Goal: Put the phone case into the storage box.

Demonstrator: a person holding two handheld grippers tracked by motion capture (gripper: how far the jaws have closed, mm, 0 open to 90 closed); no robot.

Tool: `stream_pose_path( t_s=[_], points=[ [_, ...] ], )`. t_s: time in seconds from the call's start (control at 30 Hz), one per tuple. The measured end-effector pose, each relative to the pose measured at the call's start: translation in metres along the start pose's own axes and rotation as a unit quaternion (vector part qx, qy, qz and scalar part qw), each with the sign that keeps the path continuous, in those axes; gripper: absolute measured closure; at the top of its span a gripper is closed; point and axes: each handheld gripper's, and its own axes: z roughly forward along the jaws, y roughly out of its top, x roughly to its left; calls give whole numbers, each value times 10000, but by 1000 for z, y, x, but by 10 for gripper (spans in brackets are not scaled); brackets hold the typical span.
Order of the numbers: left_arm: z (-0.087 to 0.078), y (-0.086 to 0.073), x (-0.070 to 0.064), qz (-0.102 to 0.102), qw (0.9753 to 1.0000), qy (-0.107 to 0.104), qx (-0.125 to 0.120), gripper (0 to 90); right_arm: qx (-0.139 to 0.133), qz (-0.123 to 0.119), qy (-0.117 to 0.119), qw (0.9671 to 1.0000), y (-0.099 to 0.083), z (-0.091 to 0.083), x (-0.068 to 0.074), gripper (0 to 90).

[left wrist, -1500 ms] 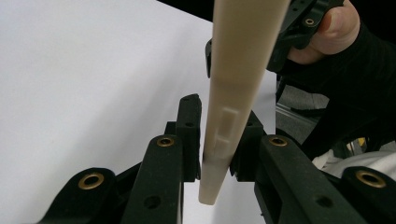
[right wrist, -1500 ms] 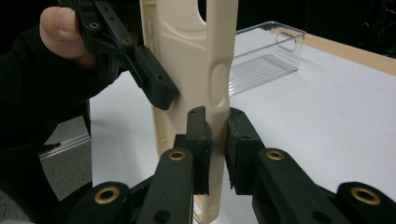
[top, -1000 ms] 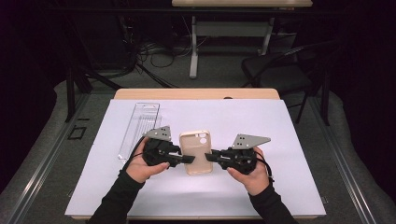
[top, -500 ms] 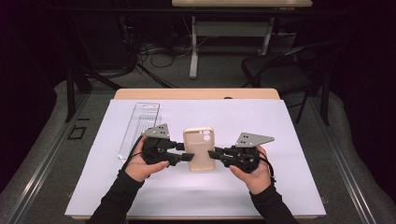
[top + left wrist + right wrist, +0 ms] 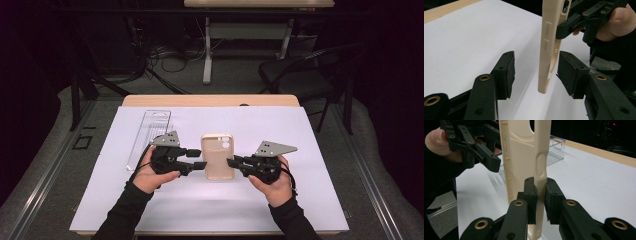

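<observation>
A cream phone case (image 5: pixel 218 156) is held off the white sheet between my two grippers. In the right gripper view the case (image 5: pixel 524 150) stands on end, and my right gripper (image 5: pixel 539 195) is shut on its edge. My right gripper (image 5: pixel 234 162) meets the case's right side in the high view. In the left gripper view the case's thin edge (image 5: pixel 547 50) hangs between the jaws of my left gripper (image 5: pixel 537 63), which stand open on either side without touching it. In the high view my left gripper (image 5: pixel 199 159) is at the case's left side.
A clear plastic package (image 5: pixel 150 135) lies on the white sheet (image 5: pixel 300 210) at the back left, also seen behind the case (image 5: pixel 556 147). The wooden table edge (image 5: pixel 210 100) runs along the back. A dark chair (image 5: pixel 295 75) stands beyond the table.
The case has shifted slightly right and looks taller in the high view, raised more on end. Both hands stay at its sides.
</observation>
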Motion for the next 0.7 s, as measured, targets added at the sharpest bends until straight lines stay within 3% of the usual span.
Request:
stream_pose_path(
  t_s=[0.27,0.47,0.6,0.7],
  points=[
    [-5,0,2,-3,9996,249,-148,465,-95,98,-105,9999,0,-3,-2,814],
    [-6,1,2,206,9984,521,-90,441,-170,163,-247,9994,-1,-4,-2,813],
    [-8,2,1,282,9965,778,-95,437,-202,169,-344,9991,-1,-5,-1,813],
    [-10,4,-1,462,9936,1028,-70,432,-224,192,-397,9988,-1,-5,0,813]
  ],
)
